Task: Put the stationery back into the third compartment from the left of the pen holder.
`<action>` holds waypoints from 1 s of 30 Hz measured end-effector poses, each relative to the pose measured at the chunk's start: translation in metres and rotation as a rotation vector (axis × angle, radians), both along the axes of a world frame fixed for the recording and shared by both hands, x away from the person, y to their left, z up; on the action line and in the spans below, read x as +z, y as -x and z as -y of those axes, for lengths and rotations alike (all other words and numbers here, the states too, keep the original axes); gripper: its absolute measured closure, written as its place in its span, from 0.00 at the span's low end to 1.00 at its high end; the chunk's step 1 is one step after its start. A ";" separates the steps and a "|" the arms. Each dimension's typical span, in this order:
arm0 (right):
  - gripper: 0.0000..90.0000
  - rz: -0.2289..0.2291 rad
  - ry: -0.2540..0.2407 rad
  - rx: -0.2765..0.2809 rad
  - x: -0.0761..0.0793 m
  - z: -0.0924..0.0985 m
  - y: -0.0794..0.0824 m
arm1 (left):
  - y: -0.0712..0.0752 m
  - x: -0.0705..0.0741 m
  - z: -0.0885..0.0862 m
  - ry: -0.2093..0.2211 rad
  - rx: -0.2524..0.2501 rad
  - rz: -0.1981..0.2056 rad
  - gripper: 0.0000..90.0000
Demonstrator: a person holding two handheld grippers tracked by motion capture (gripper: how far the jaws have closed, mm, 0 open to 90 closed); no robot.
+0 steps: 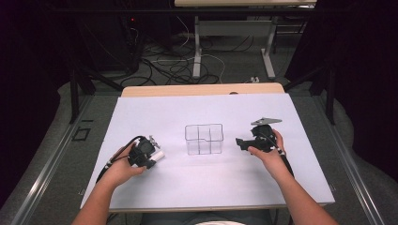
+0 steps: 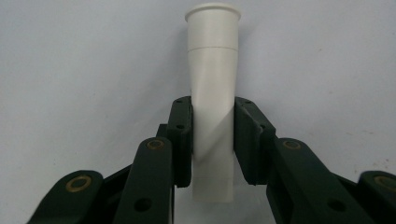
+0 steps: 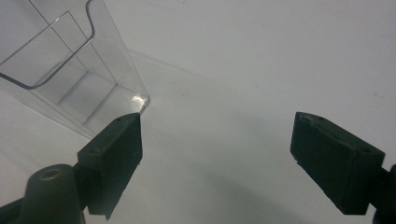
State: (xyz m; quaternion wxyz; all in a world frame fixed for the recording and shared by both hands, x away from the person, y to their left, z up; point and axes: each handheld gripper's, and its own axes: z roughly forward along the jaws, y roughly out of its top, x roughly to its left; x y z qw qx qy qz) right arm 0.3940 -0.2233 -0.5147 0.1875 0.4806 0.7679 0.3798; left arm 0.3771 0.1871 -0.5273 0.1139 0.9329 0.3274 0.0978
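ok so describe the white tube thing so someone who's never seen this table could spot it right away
Start at the white table and find the clear divided box at its middle. Left of that box, the left gripper is shut on the white tube, its black pads pressed on either side. It is the one opaque white cylinder, with a flared rim at one end.

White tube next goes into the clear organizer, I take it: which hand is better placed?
Left. Its fingers are shut on the white tube, beside the clear organizer. The right gripper is open and holds nothing.
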 end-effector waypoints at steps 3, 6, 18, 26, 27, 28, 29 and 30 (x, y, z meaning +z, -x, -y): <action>0.18 0.004 0.000 -0.001 0.001 0.000 0.000 | 0.000 0.001 -0.001 0.013 0.017 0.003 0.78; 0.18 0.000 -0.014 -0.009 0.002 -0.001 0.002 | 0.002 0.003 -0.002 0.050 0.038 0.012 0.78; 0.16 0.010 -0.055 -0.001 0.007 -0.006 0.005 | 0.009 0.017 -0.002 0.191 0.060 0.084 0.78; 0.07 0.018 -0.084 0.002 0.013 -0.012 0.009 | 0.015 0.028 -0.002 0.330 0.098 0.131 0.78; 0.06 0.025 -0.089 0.002 0.014 -0.013 0.009 | 0.016 0.029 -0.002 0.346 0.099 0.138 0.78; 0.04 0.025 -0.089 0.002 0.014 -0.013 0.009 | 0.017 0.030 -0.002 0.365 0.109 0.143 0.78; 0.01 0.024 -0.092 0.001 0.015 -0.013 0.009 | 0.018 0.031 -0.002 0.377 0.107 0.146 0.78; 0.00 0.022 -0.098 0.000 0.015 -0.014 0.010 | 0.019 0.032 -0.002 0.397 0.119 0.150 0.78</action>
